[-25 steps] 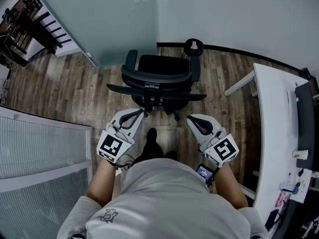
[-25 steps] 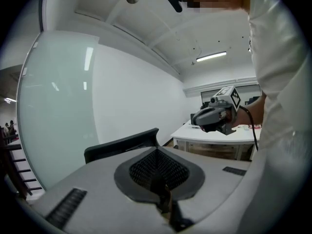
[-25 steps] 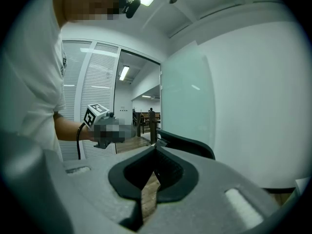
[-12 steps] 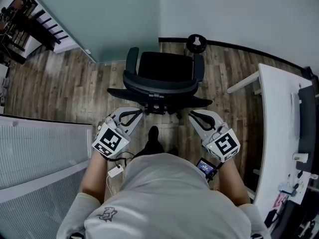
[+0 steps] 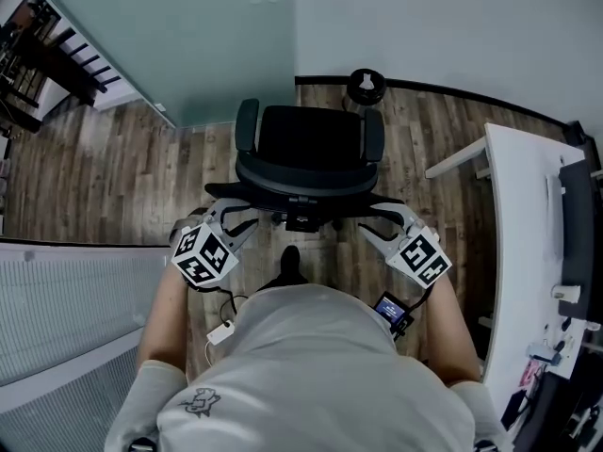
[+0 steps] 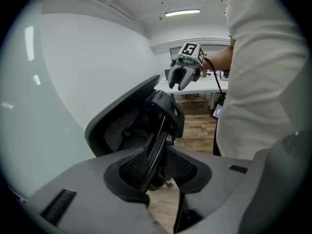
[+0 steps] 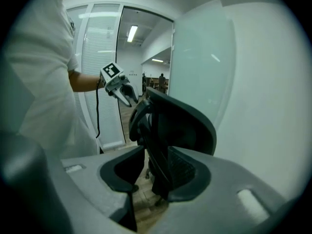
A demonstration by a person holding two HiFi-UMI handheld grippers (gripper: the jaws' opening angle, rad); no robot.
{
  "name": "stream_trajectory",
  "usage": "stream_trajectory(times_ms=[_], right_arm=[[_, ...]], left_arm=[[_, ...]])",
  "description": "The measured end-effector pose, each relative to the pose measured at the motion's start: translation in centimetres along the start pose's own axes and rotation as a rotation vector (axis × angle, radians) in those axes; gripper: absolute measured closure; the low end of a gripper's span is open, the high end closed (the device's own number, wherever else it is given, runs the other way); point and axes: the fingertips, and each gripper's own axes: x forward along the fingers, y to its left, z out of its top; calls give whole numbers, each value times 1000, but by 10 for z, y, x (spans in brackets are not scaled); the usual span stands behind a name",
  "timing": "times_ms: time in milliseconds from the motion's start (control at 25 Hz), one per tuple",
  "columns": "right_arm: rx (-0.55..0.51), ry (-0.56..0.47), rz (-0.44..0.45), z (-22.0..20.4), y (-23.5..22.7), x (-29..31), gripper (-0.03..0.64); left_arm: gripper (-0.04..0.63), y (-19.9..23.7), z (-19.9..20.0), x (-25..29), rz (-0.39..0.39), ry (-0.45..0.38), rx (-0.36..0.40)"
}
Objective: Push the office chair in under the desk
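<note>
Chair (image 5: pixel 311 153) stands on the wood floor (image 5: pixel 113 172), well apart from counter (image 5: pixel 513 252) and not under it, back toward the person. Left claw (image 5: pixel 229 219) is at the backrest end far from counter, right claw (image 5: pixel 384 222) at the end nearer it. Both claws are released, jaws just been opening. The backrest edge sits between each pair, pads not pinching. To do it well, I'd clench both on that edge first. Chair isn't lined up with counter, so swing it round, then push evenly. Go slow and keep armrests (image 5: pixel 247 121) clear of counter leg (image 5: pixel 454 158).

Office (desk (image 5: pixel 513 252), chair (image 5: pixel 308 149), glass partition (image 5: pixel 188 36))
</note>
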Motion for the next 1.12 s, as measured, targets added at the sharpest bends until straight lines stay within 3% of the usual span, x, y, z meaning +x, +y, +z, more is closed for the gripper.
stream_trajectory(times_ms=[200,360,480,800,960,1040,1120], right_arm=[[-172,231,-2,-31,-4,20,439],[-238,313,12,-38,-7,37,430],[-270,380,24,-48,-12,48,425],[-258,506,62,-74,-19,70,419],[-273,556,52,-79,-20,82,433],[-286,590,64,-82,-18,83,457],[-287,609,73,-84,-17,84,466]], left_arm=[[429,21,-33,6,-22,104,52],[364,32,-63,12,-80,206,91],[356,35,-80,21,-134,256,123],[356,42,-109,44,-230,340,200],[358,46,-122,51,-226,345,242],[454,48,-124,54,-209,337,271],[462,49,-124,54,-208,325,276]])
